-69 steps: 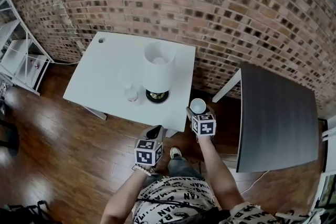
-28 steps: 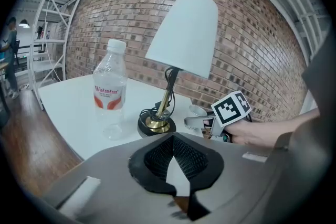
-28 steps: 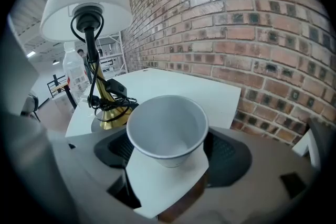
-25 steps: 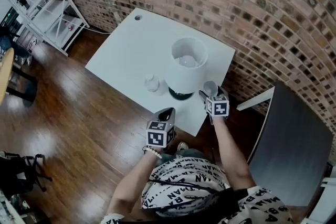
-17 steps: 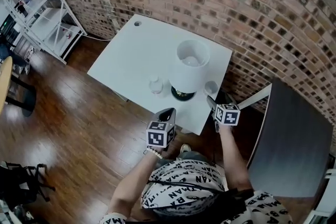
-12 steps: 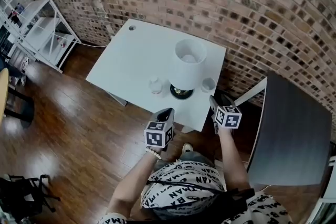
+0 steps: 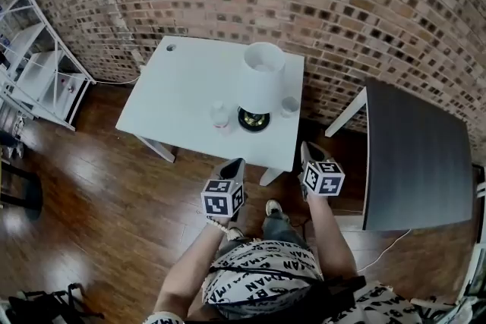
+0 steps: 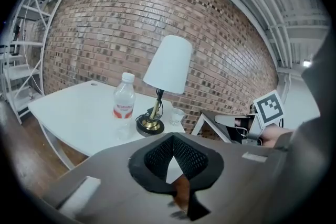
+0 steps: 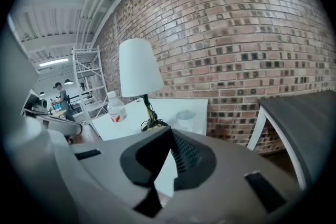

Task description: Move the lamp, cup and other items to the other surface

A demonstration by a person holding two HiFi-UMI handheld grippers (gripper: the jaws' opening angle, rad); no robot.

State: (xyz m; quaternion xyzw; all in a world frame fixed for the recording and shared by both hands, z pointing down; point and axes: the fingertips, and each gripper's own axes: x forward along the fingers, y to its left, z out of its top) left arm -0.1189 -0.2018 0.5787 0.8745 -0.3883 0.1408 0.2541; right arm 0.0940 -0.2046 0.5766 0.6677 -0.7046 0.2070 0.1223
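Observation:
A lamp (image 7: 260, 80) with a white shade stands on the white table (image 7: 175, 95). A pale cup (image 7: 289, 105) sits just right of its base and a water bottle (image 7: 219, 114) just left. Both grippers hover over the floor in front of the table, apart from everything. My left gripper (image 7: 234, 165) is shut and empty. My right gripper (image 7: 307, 149) has just been closing and is shut with nothing between its jaws. The left gripper view shows the lamp (image 8: 168, 63), the bottle (image 8: 124, 99) and the cup (image 8: 177, 115) beyond the left gripper (image 8: 174, 157). The right gripper view shows the lamp (image 9: 139, 68) and the cup (image 9: 185, 119) past the right gripper (image 9: 167, 157).
A dark table (image 7: 414, 155) stands to the right of the white one, across a narrow gap. A brick wall (image 7: 342, 4) runs behind both. White shelving (image 7: 38, 80) stands at the far left on the wooden floor (image 7: 99, 201).
The right gripper carried the cup to the white table's right edge, let go of it and drew back with its jaws shutting. The left gripper also pulled back a little.

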